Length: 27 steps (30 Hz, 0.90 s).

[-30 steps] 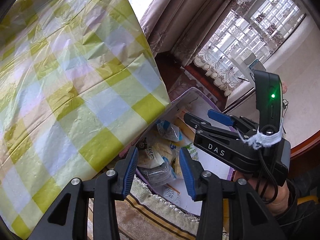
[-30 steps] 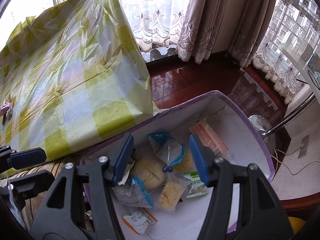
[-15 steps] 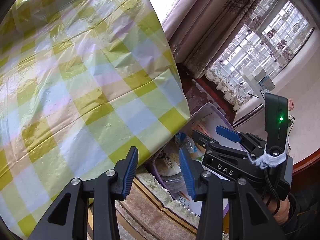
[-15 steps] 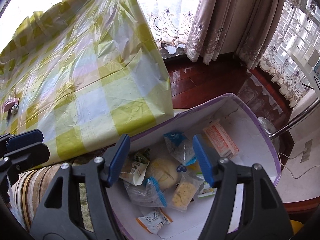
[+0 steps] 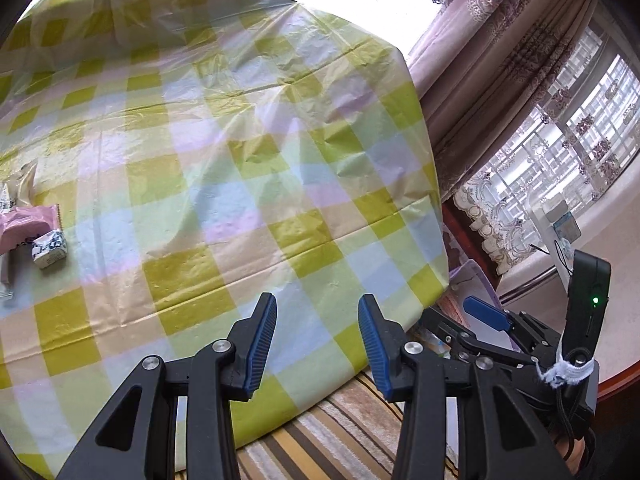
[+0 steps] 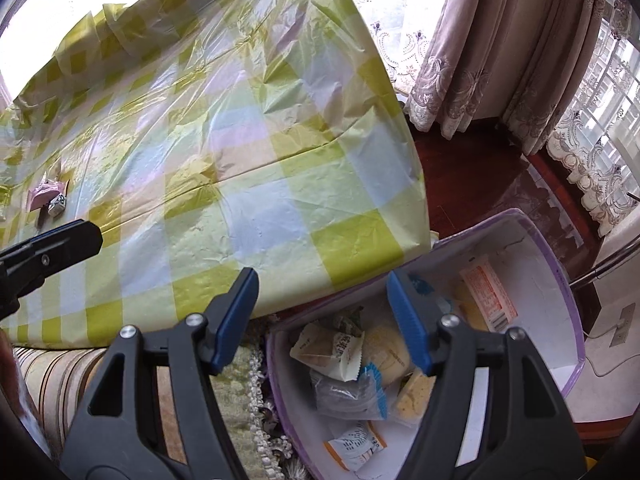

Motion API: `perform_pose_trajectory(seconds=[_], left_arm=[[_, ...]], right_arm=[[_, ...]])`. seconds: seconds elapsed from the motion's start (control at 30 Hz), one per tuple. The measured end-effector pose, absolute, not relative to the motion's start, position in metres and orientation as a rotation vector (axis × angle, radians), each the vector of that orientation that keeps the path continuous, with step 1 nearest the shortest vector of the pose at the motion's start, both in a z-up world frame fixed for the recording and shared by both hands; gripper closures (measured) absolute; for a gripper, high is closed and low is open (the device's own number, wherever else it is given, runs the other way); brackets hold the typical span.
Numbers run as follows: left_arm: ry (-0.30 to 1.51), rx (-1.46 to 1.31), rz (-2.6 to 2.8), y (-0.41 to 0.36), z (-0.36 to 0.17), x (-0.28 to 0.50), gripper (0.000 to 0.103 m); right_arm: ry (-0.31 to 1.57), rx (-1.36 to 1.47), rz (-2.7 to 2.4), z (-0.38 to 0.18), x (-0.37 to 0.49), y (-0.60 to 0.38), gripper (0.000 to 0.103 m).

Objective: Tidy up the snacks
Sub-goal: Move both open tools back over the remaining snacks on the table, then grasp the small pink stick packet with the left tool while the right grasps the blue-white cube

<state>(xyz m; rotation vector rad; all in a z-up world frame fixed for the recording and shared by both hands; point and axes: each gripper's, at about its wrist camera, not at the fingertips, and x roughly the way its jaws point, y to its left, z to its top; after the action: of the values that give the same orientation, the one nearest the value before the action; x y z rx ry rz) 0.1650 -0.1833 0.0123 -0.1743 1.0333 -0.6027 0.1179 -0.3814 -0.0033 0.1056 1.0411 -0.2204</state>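
A purple-rimmed white box (image 6: 560, 276) sits low beside the table and holds several wrapped snacks (image 6: 340, 356). A pink snack packet (image 5: 24, 226) and a small white packet (image 5: 50, 248) lie at the table's left edge; they also show small in the right wrist view (image 6: 44, 192). My left gripper (image 5: 316, 332) is open and empty over the table's near edge. My right gripper (image 6: 322, 312) is open and empty above the box's near rim; it shows in the left wrist view (image 5: 480, 320).
The table wears a yellow-green checked plastic cloth (image 5: 224, 168). A striped cushion (image 5: 340, 436) lies below its near edge. Curtains (image 6: 500, 40) and dark wooden floor (image 6: 472, 184) are behind the box.
Both grippers have swung left and up, away from the box towards the table. The tabletop fills more of both views, and the packets at its left edge have come into sight.
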Motion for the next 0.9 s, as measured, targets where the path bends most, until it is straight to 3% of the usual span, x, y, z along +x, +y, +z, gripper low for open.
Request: perform_pose_trajectory(seconds=[0.43, 0.9], left_arm=[[0.911, -0.206, -0.215, -0.06, 0.015, 0.194, 0.059], [0.982, -0.227, -0.073, 0.026, -0.027, 0.214, 0.059]], right_arm=[[0.984, 0.084, -0.1, 0.007, 0.155, -0.303, 0.026], [0.971, 0.055, 0.047, 0.001, 0.203, -0.201, 0.02]])
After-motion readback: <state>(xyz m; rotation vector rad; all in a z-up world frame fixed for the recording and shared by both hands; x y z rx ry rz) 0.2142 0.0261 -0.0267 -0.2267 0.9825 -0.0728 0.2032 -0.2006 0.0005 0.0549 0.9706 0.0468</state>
